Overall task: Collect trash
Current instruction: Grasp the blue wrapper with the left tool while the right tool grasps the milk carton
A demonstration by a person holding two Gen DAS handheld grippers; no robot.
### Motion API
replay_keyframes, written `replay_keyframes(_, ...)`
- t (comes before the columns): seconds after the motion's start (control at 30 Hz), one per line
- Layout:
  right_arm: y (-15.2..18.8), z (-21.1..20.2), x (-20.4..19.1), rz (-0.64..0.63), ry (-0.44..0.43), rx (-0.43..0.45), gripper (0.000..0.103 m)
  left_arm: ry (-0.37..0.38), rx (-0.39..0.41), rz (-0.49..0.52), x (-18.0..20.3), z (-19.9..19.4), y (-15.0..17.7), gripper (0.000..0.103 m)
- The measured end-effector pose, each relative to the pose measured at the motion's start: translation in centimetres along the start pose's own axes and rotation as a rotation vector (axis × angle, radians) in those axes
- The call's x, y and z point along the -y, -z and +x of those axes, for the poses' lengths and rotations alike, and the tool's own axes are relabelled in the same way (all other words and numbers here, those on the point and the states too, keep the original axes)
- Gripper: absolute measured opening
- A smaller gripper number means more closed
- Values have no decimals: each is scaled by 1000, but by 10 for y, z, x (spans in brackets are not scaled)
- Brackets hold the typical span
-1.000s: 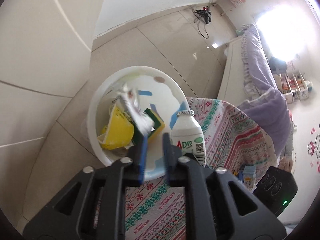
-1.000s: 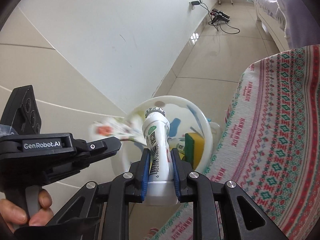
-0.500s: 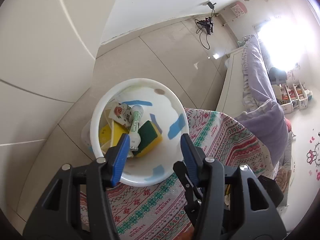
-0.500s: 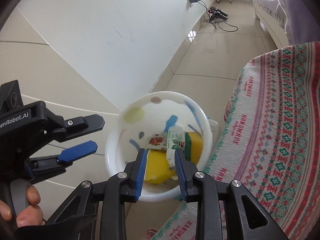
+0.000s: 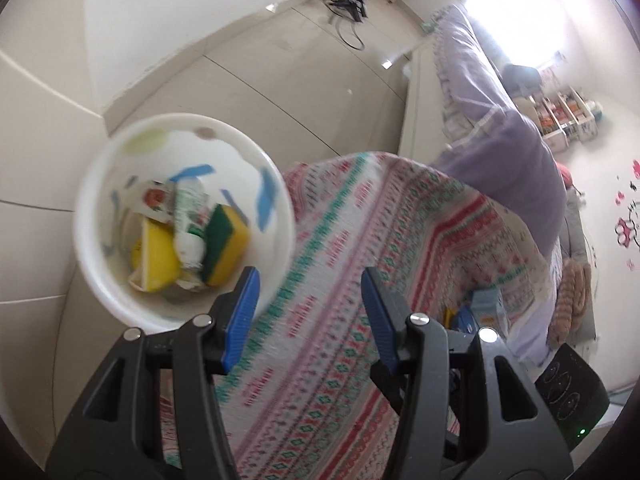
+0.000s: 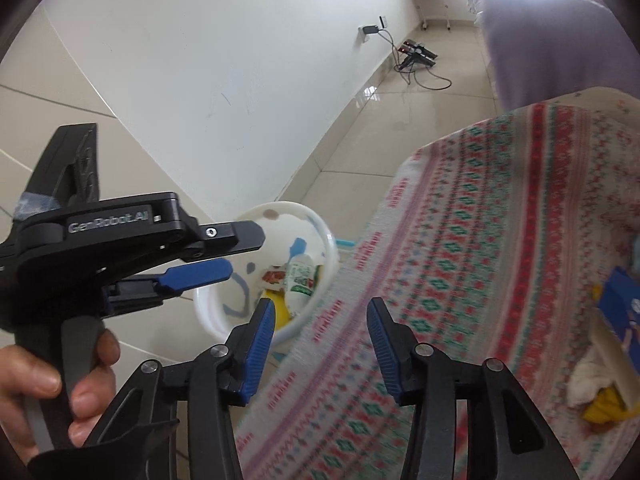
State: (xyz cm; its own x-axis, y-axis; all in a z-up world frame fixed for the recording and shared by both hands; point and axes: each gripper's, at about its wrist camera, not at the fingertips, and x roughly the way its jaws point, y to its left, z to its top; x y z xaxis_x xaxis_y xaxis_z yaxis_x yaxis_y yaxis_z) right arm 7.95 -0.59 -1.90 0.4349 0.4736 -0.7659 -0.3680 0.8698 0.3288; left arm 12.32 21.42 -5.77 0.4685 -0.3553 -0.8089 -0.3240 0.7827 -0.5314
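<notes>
hanging over the cloth, the left gripper has wide jaws with nothing in them. the right gripper is opening and holds nothing too. more trash lies on the cloth, near the right edge. farther off, the bin on the floor holds a bottle and a sponge. a grab that snags the cloth could pull the trash off.

Dropped my wrapper and bottle into bin; left gripper spread empty, right gripper jaws opening, both swung over tablecloth.
</notes>
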Motion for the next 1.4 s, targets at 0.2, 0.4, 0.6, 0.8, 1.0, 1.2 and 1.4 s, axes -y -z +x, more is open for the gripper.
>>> replay_keyframes(0.2, -2, -67, 52, 12, 93, 44, 64, 68, -73, 78, 44, 23, 20, 54)
replay_keyframes(0.4, 2, -124, 128, 49, 228, 97, 70, 109, -123, 170, 91, 46, 45, 54)
replay_keyframes(0.6, 9, -139, 193, 149, 327, 109, 72, 127, -205, 253, 137, 79, 73, 54)
replay_keyframes(0.8, 16, -152, 234, 202, 356, 125, 73, 122, -272, 298, 174, 114, 99, 54)
replay_keyframes(1.0, 20, -152, 260, 250, 348, 132, 72, 84, -293, 320, 188, 139, 110, 54)
replay_keyframes(1.2, 14, -142, 280, 241, 321, 110, 73, 117, -214, 300, 192, 137, 104, 41)
replay_keyframes(1.4, 1, -126, 276, 133, 327, 112, 78, 147, -167, 360, 206, 130, 102, 18)
